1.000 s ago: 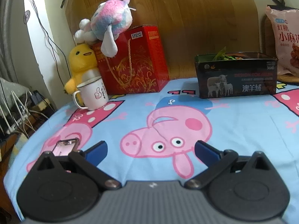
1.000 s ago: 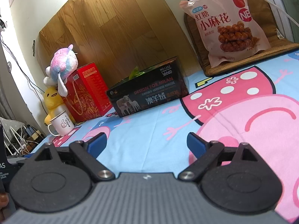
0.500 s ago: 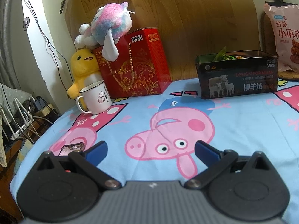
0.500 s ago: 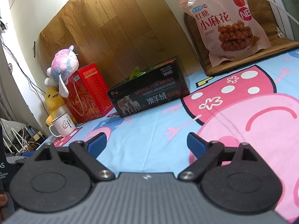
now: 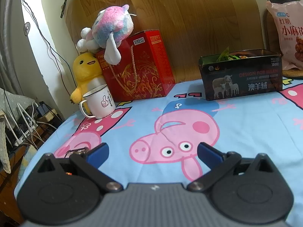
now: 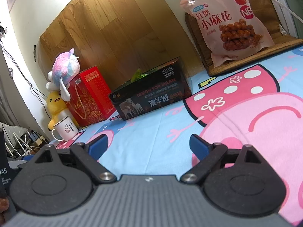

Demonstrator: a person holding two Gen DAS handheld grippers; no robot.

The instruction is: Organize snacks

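An open black box (image 5: 241, 75) with sheep printed on it stands at the back of the cartoon-print cloth, with green and orange snack packets showing over its rim; it also shows in the right wrist view (image 6: 151, 98). A large pink snack bag (image 6: 233, 20) leans upright on a wooden board at the back right, its edge also in the left wrist view (image 5: 287, 36). My left gripper (image 5: 152, 153) is open and empty, low over the cloth. My right gripper (image 6: 148, 144) is open and empty, also low and well short of the box.
A red gift box (image 5: 136, 68) with a pink plush toy (image 5: 111, 26) on top, a yellow duck plush (image 5: 85, 73) and a white mug (image 5: 100, 102) stand at the back left. A small shiny pink object (image 5: 76, 151) lies by my left finger. Cables hang past the table's left edge.
The left gripper has drawn back and shifted slightly left, so the back objects sit a little further right and lower. The right gripper has barely moved. Both stay open.
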